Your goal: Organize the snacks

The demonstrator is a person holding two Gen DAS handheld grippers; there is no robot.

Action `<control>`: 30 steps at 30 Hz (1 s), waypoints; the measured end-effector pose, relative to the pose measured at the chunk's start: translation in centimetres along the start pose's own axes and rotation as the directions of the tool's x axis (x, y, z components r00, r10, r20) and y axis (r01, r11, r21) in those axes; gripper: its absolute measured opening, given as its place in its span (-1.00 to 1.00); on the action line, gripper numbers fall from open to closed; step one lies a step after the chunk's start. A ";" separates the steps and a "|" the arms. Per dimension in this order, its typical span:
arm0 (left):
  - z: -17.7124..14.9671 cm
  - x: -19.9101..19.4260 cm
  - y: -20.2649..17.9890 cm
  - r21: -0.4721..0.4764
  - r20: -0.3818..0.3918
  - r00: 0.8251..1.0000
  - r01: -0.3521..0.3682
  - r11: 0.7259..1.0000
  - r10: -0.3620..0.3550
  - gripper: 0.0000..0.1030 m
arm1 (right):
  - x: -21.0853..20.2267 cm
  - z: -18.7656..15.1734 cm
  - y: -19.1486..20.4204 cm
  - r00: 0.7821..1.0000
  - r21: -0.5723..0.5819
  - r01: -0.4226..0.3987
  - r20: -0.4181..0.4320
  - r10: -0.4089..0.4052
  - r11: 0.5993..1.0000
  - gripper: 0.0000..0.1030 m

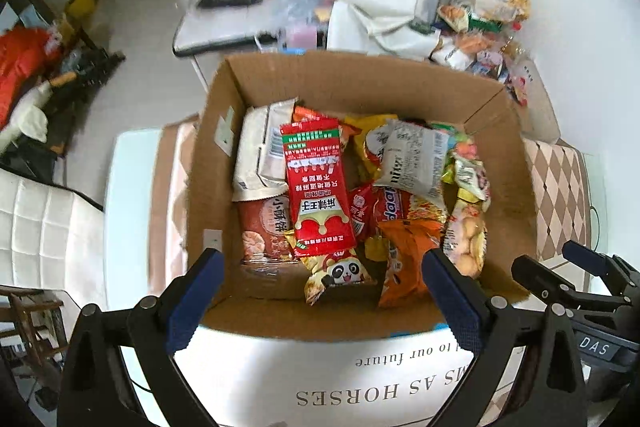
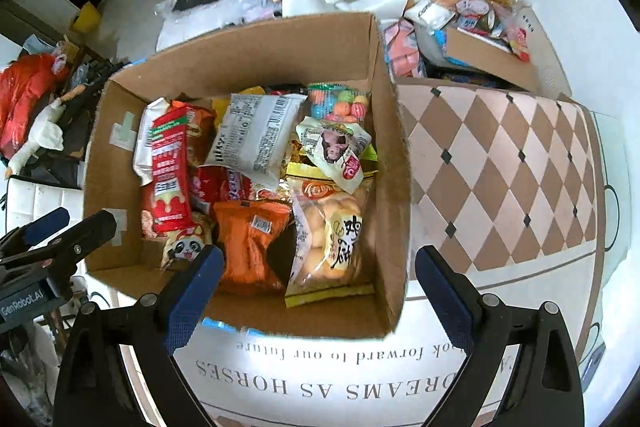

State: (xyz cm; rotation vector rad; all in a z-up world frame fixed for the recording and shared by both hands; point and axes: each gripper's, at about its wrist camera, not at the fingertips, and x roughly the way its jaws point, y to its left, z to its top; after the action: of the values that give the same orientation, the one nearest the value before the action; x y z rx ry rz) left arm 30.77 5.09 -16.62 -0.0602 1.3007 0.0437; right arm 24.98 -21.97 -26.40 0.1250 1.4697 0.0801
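Cardboard box [image 1: 224, 99] mid-frame held snack packs [image 1: 320, 195]; its near flap read "AS HORSES" (upside down). Left gripper [image 1: 322, 301] and right gripper [image 2: 318, 297] both spread, empty.

Left gripper [image 1: 322, 291], right gripper [image 2: 318, 285]: jaws apart.

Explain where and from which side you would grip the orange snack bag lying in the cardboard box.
Grip the orange snack bag from above at its crimped top seam by the barcode. That edge is flat and thin, exposed uppermost, while neighbouring packets crowd its sides inside the cardboard box.
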 end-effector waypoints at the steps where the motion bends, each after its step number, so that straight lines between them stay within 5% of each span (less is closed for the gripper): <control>1: -0.4 -0.8 -0.3 0.007 0.025 1.000 -0.011 1.000 0.010 0.96 | -0.7 -0.6 0.0 1.000 0.000 0.002 0.015 -0.002 1.000 0.91; 15: -9.4 -11.5 -1.8 0.010 0.243 0.970 0.003 1.000 -0.005 0.96 | -11.1 -9.7 -0.1 0.972 -0.019 0.019 0.233 -0.014 1.000 0.92; 30: -18.9 -22.2 -2.3 0.010 0.382 0.924 -0.003 1.000 -0.001 0.96 | -24.1 -22.4 1.3 0.906 -0.066 0.007 0.423 0.022 0.998 0.92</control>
State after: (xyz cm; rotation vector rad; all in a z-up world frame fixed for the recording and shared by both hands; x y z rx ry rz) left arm 6.80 1.48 -0.17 -0.0399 0.9093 0.0467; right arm 0.31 -23.06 -4.60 0.0872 1.0284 0.1011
